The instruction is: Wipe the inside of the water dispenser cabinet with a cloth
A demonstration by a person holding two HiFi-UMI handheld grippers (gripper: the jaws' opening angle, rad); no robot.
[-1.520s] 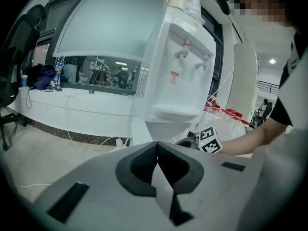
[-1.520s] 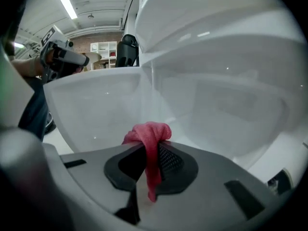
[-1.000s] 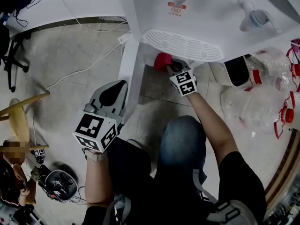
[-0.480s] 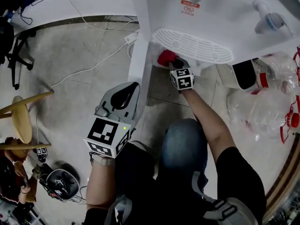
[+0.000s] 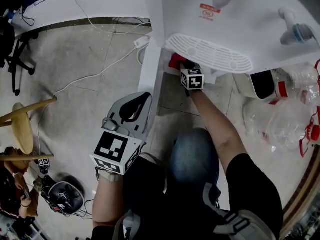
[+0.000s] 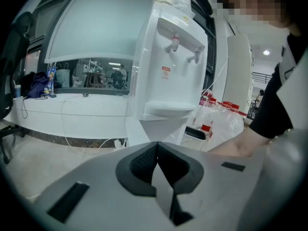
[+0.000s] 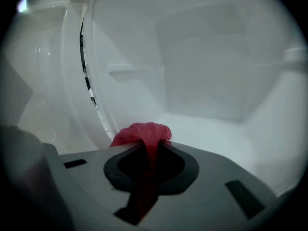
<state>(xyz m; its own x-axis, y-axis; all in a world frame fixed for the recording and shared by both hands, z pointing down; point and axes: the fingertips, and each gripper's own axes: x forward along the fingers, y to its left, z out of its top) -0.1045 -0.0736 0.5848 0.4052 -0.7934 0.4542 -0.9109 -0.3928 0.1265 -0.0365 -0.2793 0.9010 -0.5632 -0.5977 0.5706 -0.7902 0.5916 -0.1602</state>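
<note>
Wiping step: right gripper (image 7: pixel 147 150) clamps red cloth (image 7: pixel 143 131) inside cabinet (image 7: pixel 207 81); next probably sweep cabinet floor (image 7: pixel 216 129) just ahead. Left gripper (image 6: pixel 156 153) pinched together, empty.

A plain office or workroom: a white water dispenser (image 6: pixel 163 66) beside a long white counter (image 5: pixel 117 4), a black swivel chair (image 5: pixel 9 44) far left, empty water jugs (image 5: pixel 285 119) right, a white cable (image 5: pixel 90 75) trailing over the bare concrete floor (image 5: pixel 65 119)

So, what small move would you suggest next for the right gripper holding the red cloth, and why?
Probably lower the right gripper and push forward: it is shut on the red cloth, which bunches at its jaw tips inside the cabinet, with the pale cabinet floor ahead, apparently not yet touched.
</note>
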